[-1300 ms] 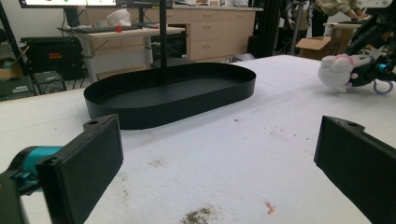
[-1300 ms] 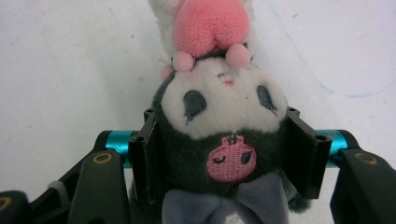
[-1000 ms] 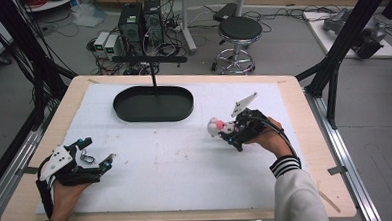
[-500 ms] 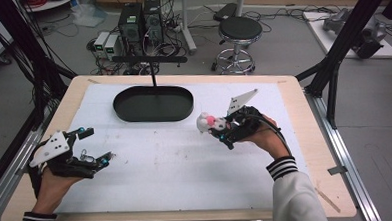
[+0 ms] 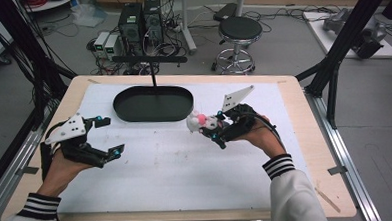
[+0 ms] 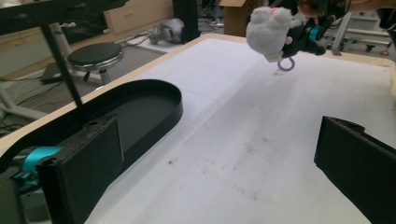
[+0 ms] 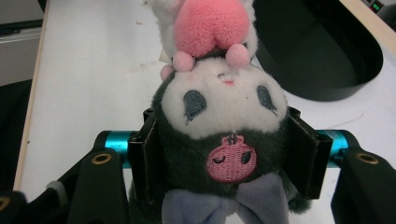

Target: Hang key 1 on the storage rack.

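A small plush toy with a white face, dark hood and pink parts hangs above the white mat, just right of the black oval tray. My right gripper is shut on the plush; its pads squeeze the dark body from both sides, with the tray behind. At the table's left side, my left gripper is held off the surface, open with nothing between its jaws. The left gripper view looks across the mat, between its spread jaws, at the tray and the held plush.
The white mat covers a wooden table. A thin black post with a crossbar rises behind the tray. A stool and computer cases stand on the floor beyond. Black frame legs flank the table.
My left gripper has lifted off the mat and shifted slightly back. My right gripper has carried the plush a little up and left, closer to the tray.
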Available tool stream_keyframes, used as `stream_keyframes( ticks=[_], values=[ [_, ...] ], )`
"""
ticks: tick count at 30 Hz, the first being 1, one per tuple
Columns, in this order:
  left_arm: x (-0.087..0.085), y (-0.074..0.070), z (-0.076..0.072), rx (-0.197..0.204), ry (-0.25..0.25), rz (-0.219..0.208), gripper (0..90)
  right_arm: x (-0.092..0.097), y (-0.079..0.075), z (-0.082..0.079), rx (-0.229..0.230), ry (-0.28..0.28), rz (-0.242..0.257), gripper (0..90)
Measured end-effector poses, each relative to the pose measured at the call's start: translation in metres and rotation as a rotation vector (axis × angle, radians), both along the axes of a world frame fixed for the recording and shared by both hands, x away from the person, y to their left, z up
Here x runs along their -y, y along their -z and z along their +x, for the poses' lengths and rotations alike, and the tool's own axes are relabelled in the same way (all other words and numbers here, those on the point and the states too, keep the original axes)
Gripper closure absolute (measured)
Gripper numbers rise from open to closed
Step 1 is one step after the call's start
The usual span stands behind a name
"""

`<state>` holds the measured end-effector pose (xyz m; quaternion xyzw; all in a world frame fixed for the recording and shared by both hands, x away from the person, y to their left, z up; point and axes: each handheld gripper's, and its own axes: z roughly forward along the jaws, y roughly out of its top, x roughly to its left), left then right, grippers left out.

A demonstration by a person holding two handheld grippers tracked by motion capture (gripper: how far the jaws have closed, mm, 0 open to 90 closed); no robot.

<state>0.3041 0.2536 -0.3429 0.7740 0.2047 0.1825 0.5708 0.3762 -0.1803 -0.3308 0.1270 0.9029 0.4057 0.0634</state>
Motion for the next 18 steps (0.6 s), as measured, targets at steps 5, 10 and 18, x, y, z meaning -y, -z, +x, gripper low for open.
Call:
stream_keyframes(
  ticks=[5,10,18],
  values=[
    [0.018,-0.007,0.007,-0.012,0.034,0.022,1.7,-0.012,-0.007,-0.001,0.012,-0.036,0.010,38.6],
    [0.032,-0.012,0.012,-0.024,0.064,0.032,1.7,-0.022,-0.010,-0.002,0.025,-0.065,0.042,38.3],
    [0.053,-0.017,0.022,-0.032,0.115,0.039,1.7,-0.035,-0.014,-0.003,0.035,-0.094,0.061,38.3]
  ],
)
